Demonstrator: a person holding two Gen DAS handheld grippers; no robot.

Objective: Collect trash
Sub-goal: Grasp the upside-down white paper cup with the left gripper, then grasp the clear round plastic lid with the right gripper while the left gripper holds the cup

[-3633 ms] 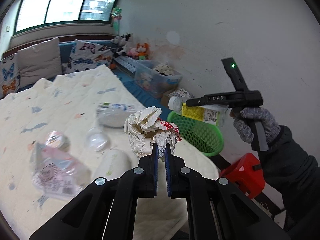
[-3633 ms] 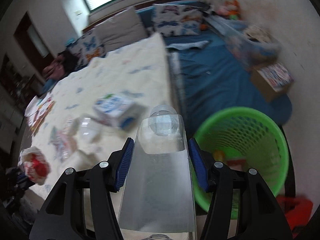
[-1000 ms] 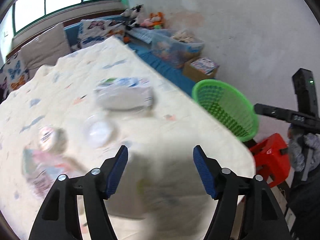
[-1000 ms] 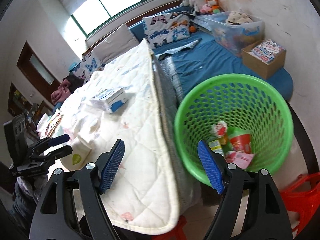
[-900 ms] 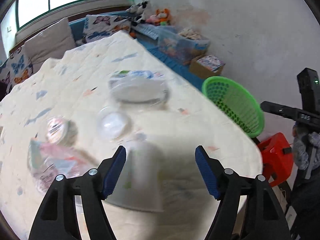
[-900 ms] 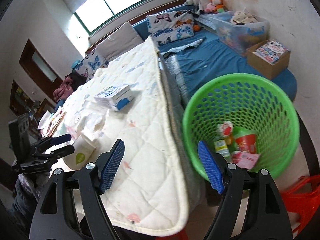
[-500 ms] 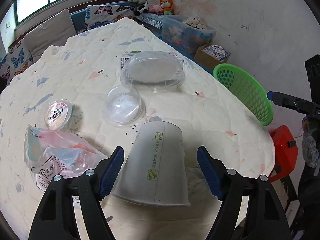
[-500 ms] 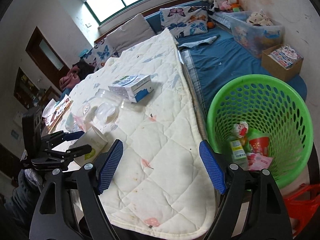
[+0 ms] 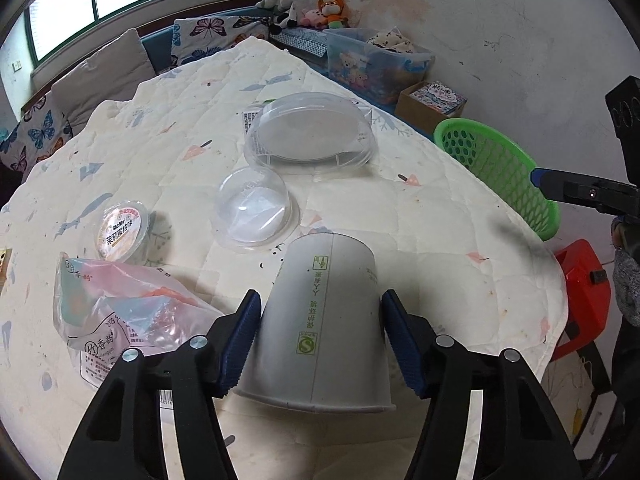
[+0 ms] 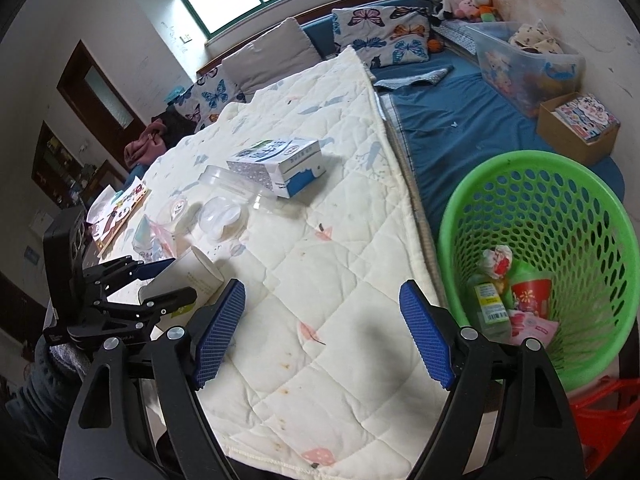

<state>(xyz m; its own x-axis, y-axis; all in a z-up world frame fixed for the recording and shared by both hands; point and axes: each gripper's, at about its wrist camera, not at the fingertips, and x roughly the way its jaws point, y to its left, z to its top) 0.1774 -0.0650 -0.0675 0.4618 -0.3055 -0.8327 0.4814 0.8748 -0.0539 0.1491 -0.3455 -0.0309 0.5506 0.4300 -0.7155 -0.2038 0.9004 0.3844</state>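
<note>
The left gripper (image 9: 320, 338) is straddling the paper cup (image 9: 326, 316), which is lying on its side near the quilt's (image 9: 460, 248) front edge, mouth toward the camera. Its jaws are spread wide and the blue pads (image 9: 244, 336) are sitting just beside the cup walls on both sides; whether they are touching yet is hard to tell, so the cup is bracketed, not yet held. The right gripper (image 10: 324, 332) is hanging wide open and empty over the quilt's corner, next to the green basket (image 10: 596, 196) on the floor, which is already holding a red cup (image 10: 530, 294), a wad (image 10: 498, 260) and wrappers.

Other litter is waiting mid-quilt: a clear dome lid (image 9: 256, 210), a big clear tray (image 9: 310, 134), a small sealed tub (image 9: 122, 230), a plastic bag (image 9: 128, 316) at the left, and a carton (image 10: 278, 160) farther back.

The risks, as I judge them, are coming from the cup itself. It is thin paper and tapering away from the jaws, so a hard squeeze is likely to crush it, and a soft one may let it squirt forward out of the pads. Being round and on its side, it could also roll if one pad lands first. The bag's edge is lying just beside the left pad and could get pinched in too. The basket stands beyond the quilt's right edge, so an early release would drop the cup on the floor.
</note>
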